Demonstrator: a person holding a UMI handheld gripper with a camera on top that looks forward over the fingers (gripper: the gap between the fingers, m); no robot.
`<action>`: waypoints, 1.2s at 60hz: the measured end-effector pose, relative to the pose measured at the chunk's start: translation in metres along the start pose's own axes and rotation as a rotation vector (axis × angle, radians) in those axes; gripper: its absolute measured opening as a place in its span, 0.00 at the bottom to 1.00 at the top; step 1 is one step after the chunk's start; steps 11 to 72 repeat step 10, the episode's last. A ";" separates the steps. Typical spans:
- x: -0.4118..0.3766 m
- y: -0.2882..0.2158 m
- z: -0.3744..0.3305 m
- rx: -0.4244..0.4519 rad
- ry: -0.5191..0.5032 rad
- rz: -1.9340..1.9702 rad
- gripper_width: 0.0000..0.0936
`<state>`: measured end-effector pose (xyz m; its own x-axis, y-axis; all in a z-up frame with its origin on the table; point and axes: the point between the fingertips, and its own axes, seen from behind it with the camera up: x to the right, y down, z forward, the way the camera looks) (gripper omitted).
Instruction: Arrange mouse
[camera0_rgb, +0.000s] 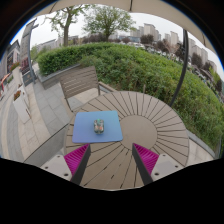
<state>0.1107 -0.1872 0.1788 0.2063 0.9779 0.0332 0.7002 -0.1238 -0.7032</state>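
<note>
A small grey mouse (99, 125) lies on a blue mouse mat (96, 127) on a round wooden slatted table (140, 118). My gripper (111, 160) hovers above the table, nearer than the mat. Its fingers are spread wide apart, with the pink pads (76, 157) showing on both sides. Nothing is between them, only bare table slats. The mouse and the mat lie just ahead of the fingers, slightly towards the left finger.
A wooden bench (78, 82) stands beyond the table. A green hedge (150, 65) runs behind it, and a dark pole (183, 60) rises at the right. Paving (35, 115) lies to the left of the table.
</note>
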 end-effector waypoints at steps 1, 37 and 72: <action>0.004 0.002 0.000 -0.002 0.010 0.001 0.91; 0.025 0.008 -0.001 0.000 0.048 0.027 0.92; 0.025 0.008 -0.001 0.000 0.048 0.027 0.92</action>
